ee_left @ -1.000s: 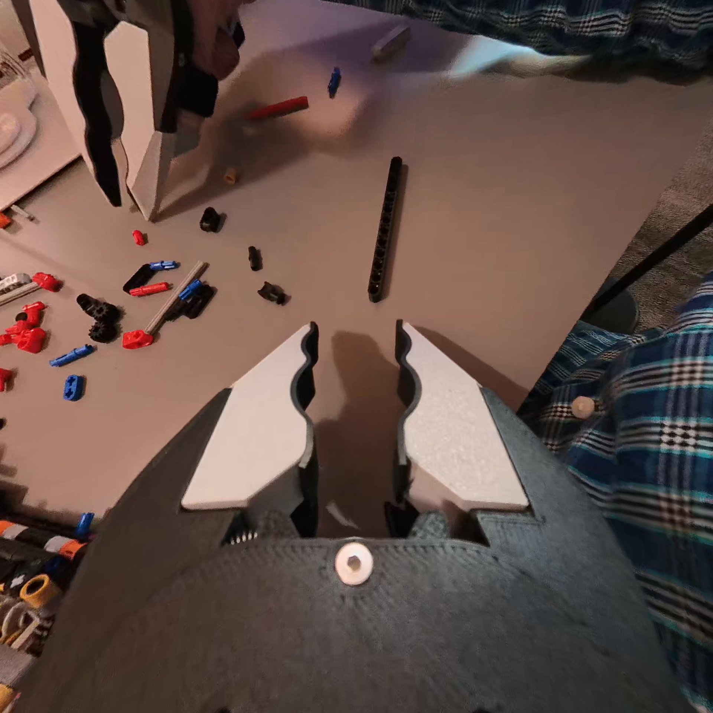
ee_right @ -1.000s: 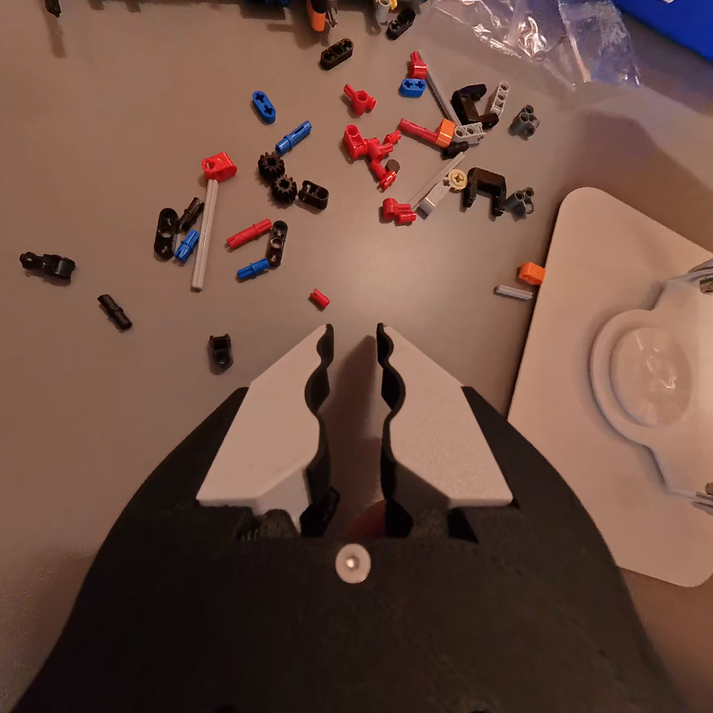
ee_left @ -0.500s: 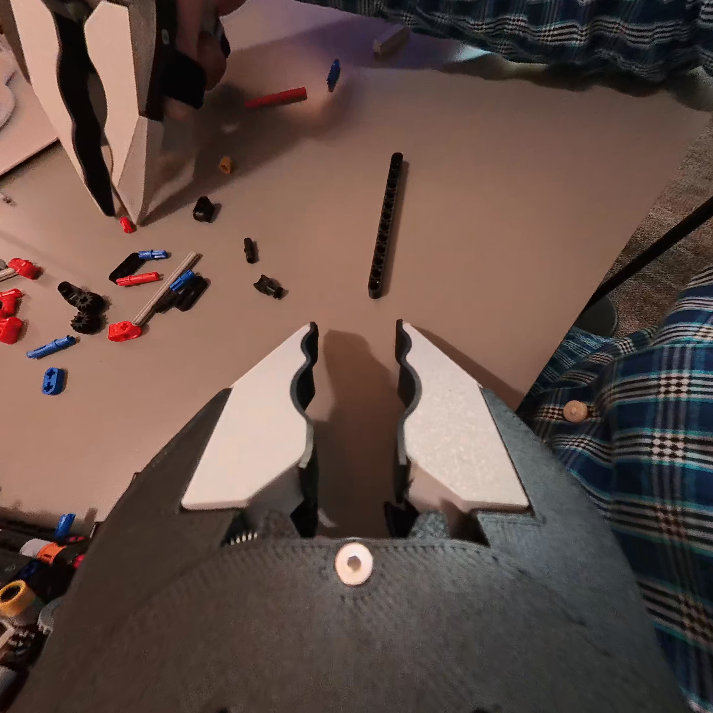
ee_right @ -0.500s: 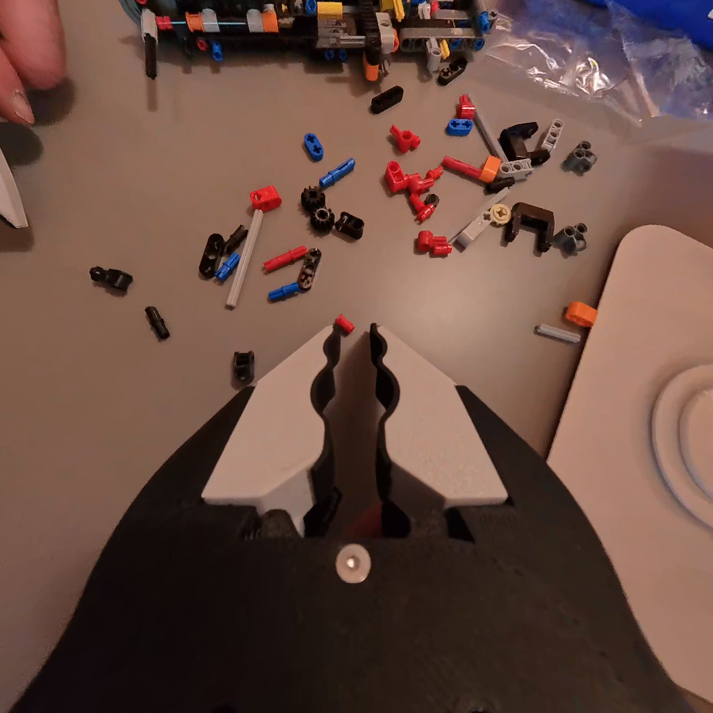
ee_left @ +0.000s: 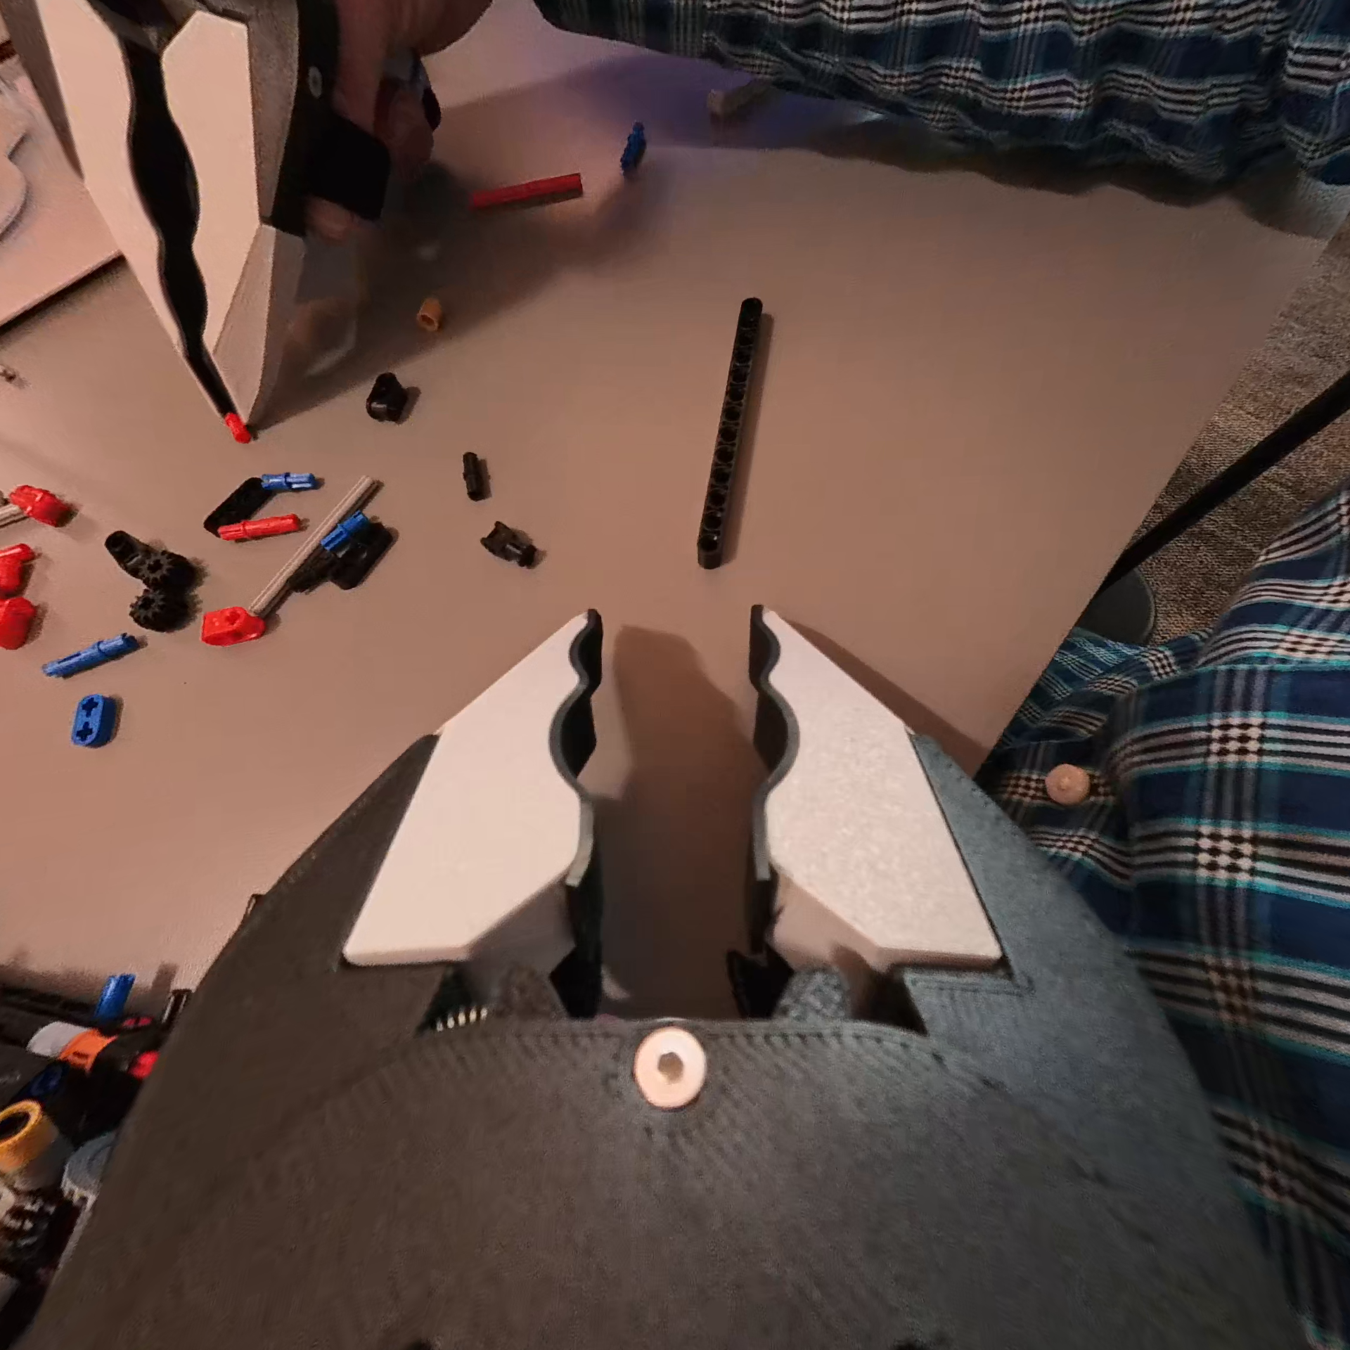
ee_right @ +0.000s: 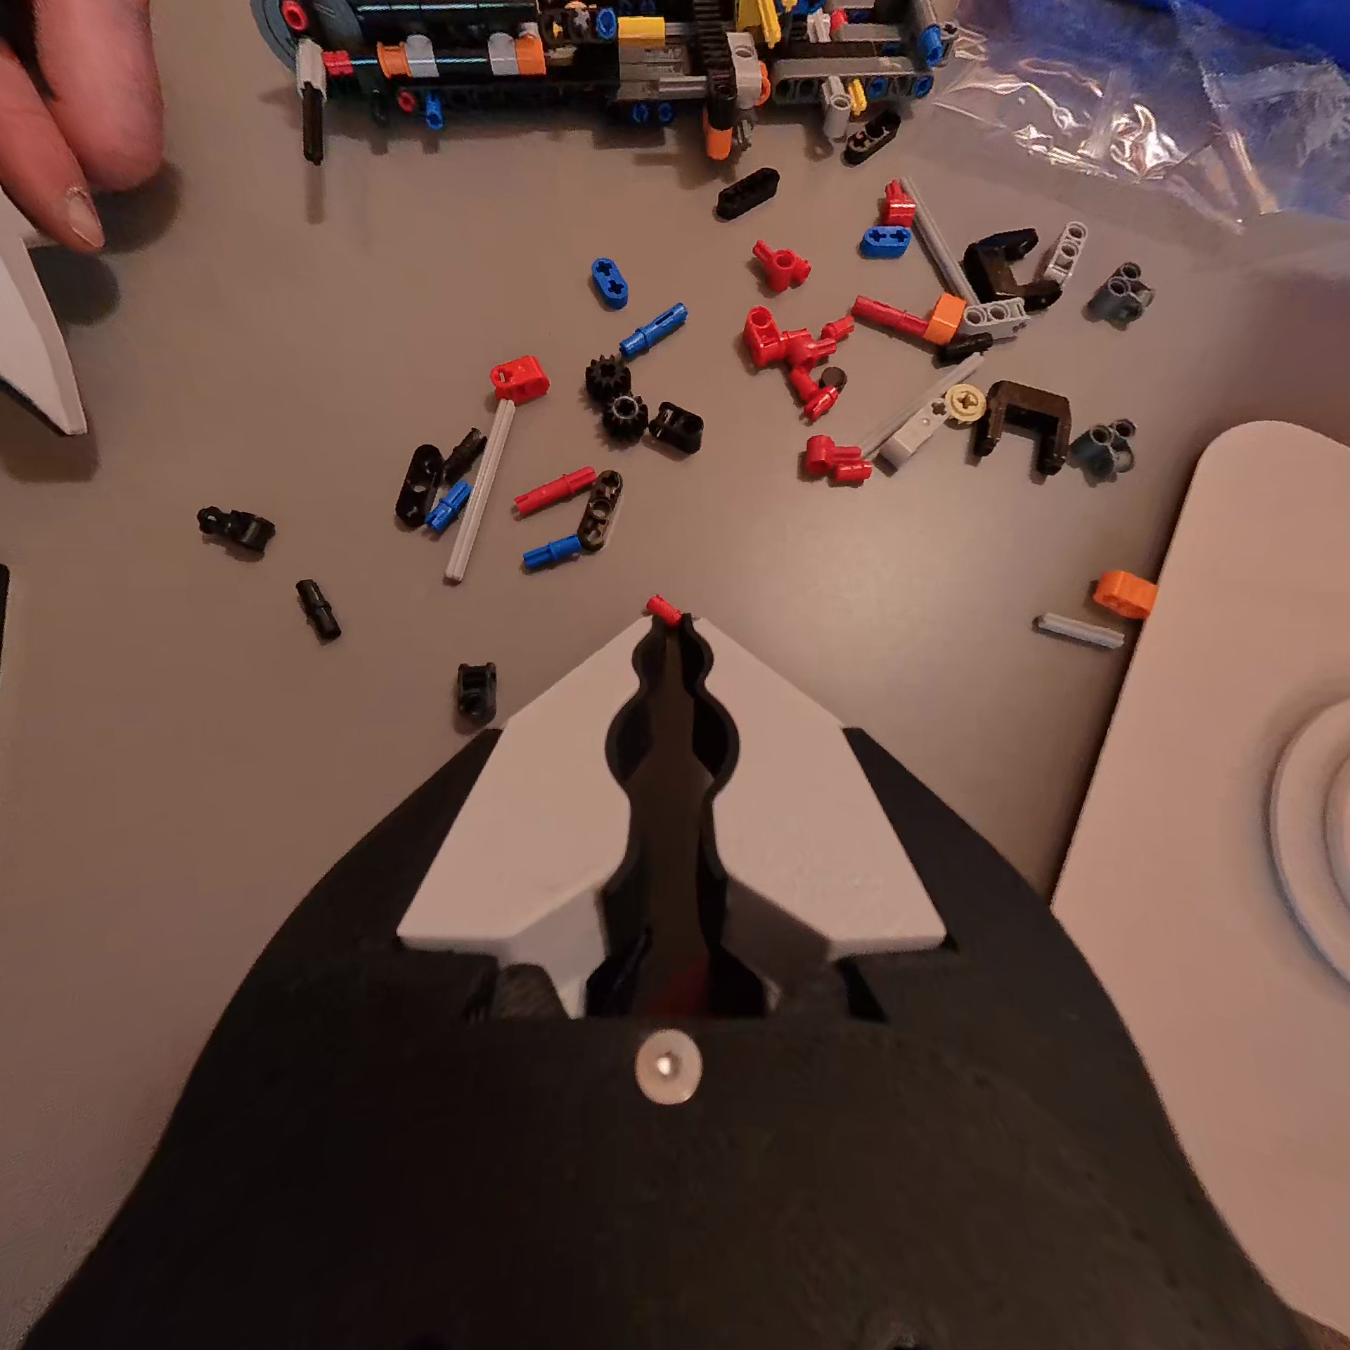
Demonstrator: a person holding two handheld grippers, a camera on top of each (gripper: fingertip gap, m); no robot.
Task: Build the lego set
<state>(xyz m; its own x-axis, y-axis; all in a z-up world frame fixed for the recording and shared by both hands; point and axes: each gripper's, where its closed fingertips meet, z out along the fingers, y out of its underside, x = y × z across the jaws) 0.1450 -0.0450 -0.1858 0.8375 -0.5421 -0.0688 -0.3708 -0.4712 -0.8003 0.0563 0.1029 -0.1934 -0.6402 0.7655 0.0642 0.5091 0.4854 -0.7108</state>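
A grey table (ee_left: 950,351) fills both views. At its far edge in the right wrist view, a partly built lego model (ee_right: 621,66) is cut off by the frame, with a crumpled clear bag (ee_right: 1096,124) beside it. A white pad (ee_right: 1242,730) runs out of view on the right. The left gripper (ee_left: 676,621) hovers with jaws apart and empty, a long black beam (ee_left: 730,438) lying just ahead. The right gripper (ee_right: 668,621) is closed, pinching a small red pin (ee_right: 663,608) at its tips against the table. Loose red, blue and black pieces (ee_right: 621,409) lie scattered beyond. Only the pin's end shows.
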